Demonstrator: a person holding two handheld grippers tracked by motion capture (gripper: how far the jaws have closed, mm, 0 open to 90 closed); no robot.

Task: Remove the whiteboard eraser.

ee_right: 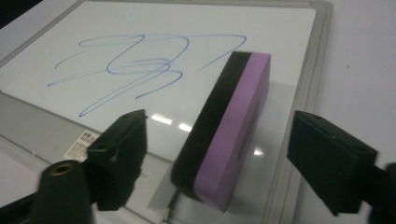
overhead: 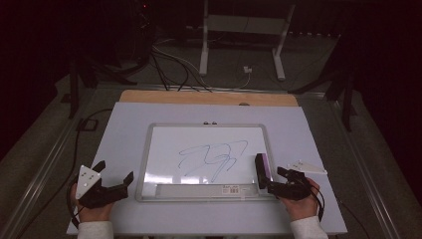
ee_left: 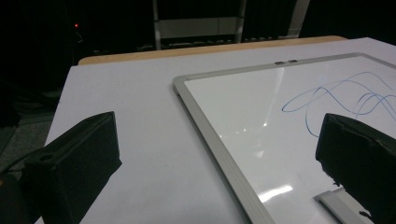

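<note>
Purple-and-black eraser (ee_right: 224,135) | upright on scribbled whiteboard (ee_right: 299,56) | right tongs (ee_right: 219,158) spread

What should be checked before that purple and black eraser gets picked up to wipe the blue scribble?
1. Eraser between the right tongs: ok.
2. Right tongs open wide enough: ok.
3. Tongs touching eraser: not ok, gaps on both sides.
4. Scribble unwiped on whiteboard: ok.
5. Left tongs open, off the scribble: ok.
6. Eraser's black face turned to the board: cannot tell.
</note>
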